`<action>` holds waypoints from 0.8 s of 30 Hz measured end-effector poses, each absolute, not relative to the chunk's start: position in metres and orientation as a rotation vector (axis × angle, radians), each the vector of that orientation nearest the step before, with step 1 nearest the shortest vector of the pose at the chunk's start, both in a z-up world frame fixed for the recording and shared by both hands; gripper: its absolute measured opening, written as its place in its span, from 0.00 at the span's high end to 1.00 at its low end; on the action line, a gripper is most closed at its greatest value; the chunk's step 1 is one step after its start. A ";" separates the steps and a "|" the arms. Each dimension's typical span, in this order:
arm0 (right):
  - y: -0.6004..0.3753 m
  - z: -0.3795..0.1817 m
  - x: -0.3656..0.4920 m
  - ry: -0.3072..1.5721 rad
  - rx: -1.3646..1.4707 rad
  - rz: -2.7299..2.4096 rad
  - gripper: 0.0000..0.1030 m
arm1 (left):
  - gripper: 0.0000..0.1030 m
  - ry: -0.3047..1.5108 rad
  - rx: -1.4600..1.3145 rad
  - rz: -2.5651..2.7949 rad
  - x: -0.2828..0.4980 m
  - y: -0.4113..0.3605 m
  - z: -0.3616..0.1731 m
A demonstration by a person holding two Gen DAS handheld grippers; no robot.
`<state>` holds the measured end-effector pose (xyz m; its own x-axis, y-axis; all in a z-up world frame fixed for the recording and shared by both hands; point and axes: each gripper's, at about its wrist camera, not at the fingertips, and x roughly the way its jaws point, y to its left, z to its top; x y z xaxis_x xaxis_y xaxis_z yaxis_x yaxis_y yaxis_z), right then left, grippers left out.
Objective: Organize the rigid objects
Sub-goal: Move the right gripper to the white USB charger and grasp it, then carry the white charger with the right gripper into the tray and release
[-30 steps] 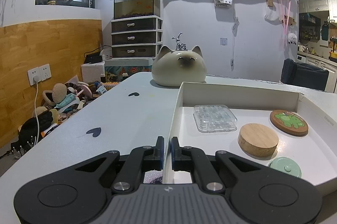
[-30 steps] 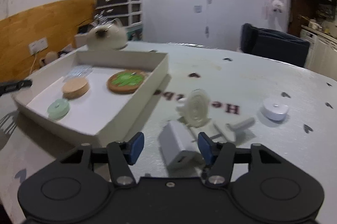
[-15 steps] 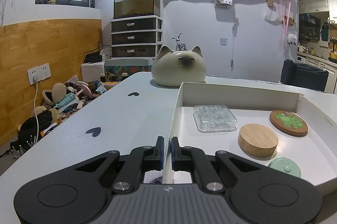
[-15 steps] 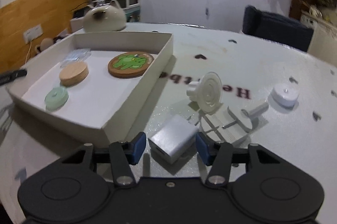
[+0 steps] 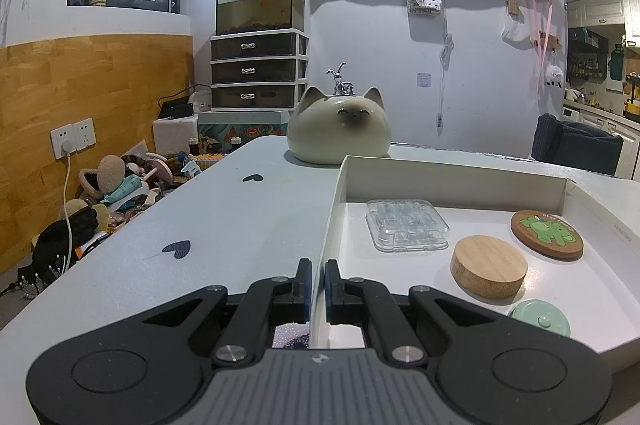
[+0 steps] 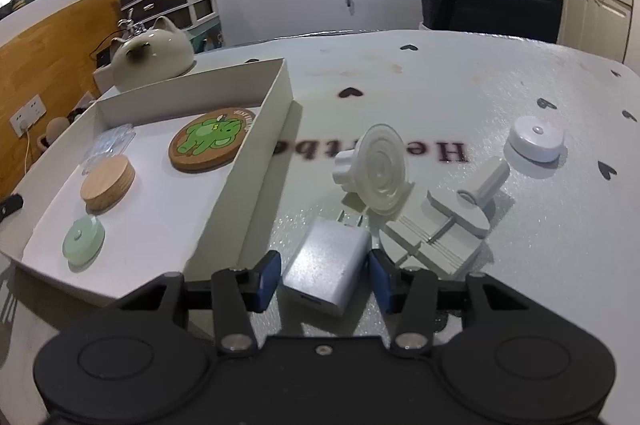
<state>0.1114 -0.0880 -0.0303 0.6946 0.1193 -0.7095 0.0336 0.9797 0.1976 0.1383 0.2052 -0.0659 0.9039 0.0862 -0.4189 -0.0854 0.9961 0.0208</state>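
Charger (image 6: 326,267) lies flat, prongs pointing away, between open right gripper (image 6: 324,279) fingers.

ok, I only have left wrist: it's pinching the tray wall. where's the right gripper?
Observer: The right gripper is open, straddling a silver charger on the table just outside the tray.
Operator: clamped?
Observer: No, the jaws stand wider than the charger.
Operator: what else is outside the tray?
Observer: A ribbed white disc, a white puck and flat white parts, all beyond the charger.
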 end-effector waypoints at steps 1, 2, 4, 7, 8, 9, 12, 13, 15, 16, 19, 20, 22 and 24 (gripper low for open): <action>-0.088 -0.030 0.113 0.807 0.209 0.042 0.52 | 0.94 0.433 0.002 0.088 0.138 0.206 -0.066; -0.088 -0.030 0.113 0.810 0.212 0.036 0.52 | 0.94 0.433 0.001 0.088 0.138 0.205 -0.066; -0.086 -0.029 0.115 0.812 0.204 0.028 0.53 | 0.94 0.433 0.000 0.088 0.138 0.205 -0.066; -0.082 -0.029 0.112 0.801 0.172 0.021 0.56 | 0.94 0.433 -0.003 0.086 0.139 0.204 -0.066; -0.081 -0.029 0.111 0.796 0.160 0.020 0.58 | 0.95 0.433 -0.005 0.085 0.139 0.204 -0.067; -0.081 -0.028 0.110 0.792 0.155 0.019 0.59 | 0.95 0.433 -0.006 0.084 0.139 0.202 -0.067; -0.083 -0.027 0.107 0.782 0.160 0.025 0.61 | 0.95 0.434 -0.009 0.083 0.139 0.203 -0.067; -0.084 -0.026 0.106 0.780 0.159 0.025 0.61 | 0.95 0.434 -0.009 0.083 0.139 0.204 -0.067; -0.085 -0.025 0.105 0.772 0.157 0.022 0.61 | 0.95 0.434 -0.009 0.083 0.139 0.203 -0.067; -0.085 -0.024 0.104 0.766 0.155 0.021 0.61 | 0.95 0.434 -0.009 0.083 0.139 0.204 -0.066; -0.084 -0.023 0.103 0.773 0.120 0.024 0.62 | 0.95 0.433 -0.009 0.083 0.139 0.203 -0.066; -0.084 -0.025 0.102 0.788 0.106 0.025 0.62 | 0.95 0.433 -0.010 0.083 0.139 0.203 -0.066; -0.085 -0.026 0.098 0.797 0.087 0.028 0.62 | 0.95 0.434 -0.010 0.082 0.140 0.203 -0.066; -0.086 -0.024 0.095 0.810 0.073 0.026 0.61 | 0.95 0.434 -0.010 0.083 0.139 0.204 -0.066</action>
<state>0.0949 -0.0860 -0.0242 0.6892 0.0513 -0.7227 0.0047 0.9972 0.0753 0.1391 0.2041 -0.0664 0.9041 0.0778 -0.4202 -0.0819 0.9966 0.0082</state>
